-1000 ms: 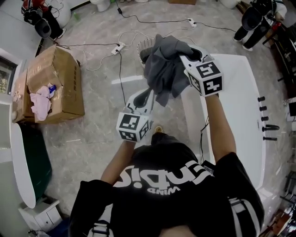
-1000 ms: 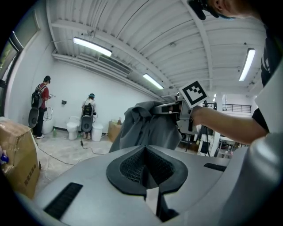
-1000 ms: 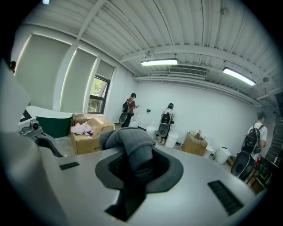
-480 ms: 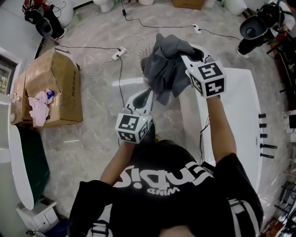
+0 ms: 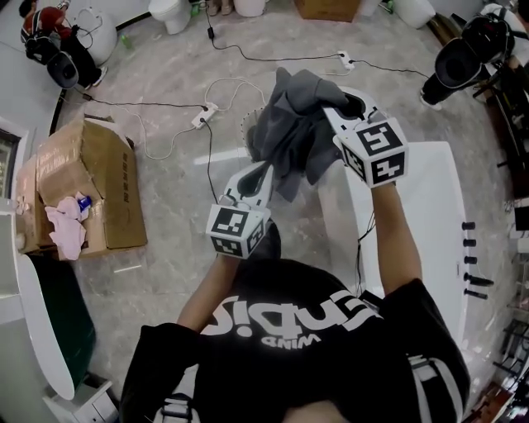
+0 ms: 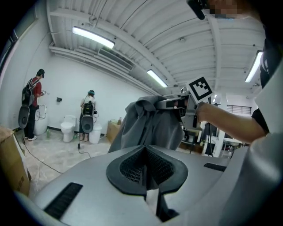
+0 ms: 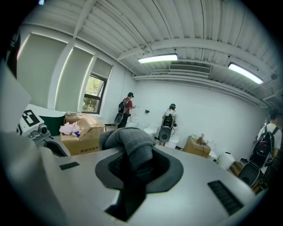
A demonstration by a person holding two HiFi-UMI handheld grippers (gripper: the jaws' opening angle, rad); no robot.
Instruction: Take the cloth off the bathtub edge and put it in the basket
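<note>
The grey cloth [image 5: 291, 132] hangs in the air from my right gripper [image 5: 326, 106], which is shut on a bunched fold of it [image 7: 128, 141]. The cloth covers most of the white wire basket [image 5: 246, 128] on the floor, of which only a bit of rim shows. My left gripper [image 5: 263, 169] is lower and to the left, just under the cloth's hanging edge. Its jaws [image 6: 145, 170] are shut with nothing between them, and the cloth [image 6: 150, 128] hangs ahead of it. The white bathtub [image 5: 430, 206] lies to the right, under my right arm.
A cardboard box [image 5: 91, 190] with a pink rag in it stands on the floor at left, beside a dark green tub [image 5: 50, 314]. Cables and a power strip [image 5: 202, 116] lie near the basket. Toilets [image 5: 169, 12] and two people with backpacks [image 6: 88, 117] are at the far wall.
Both grippers have travelled forward across the floor with the cloth still in the right one. The box has slid down and left in view, and the cloth now covers more of the basket.
</note>
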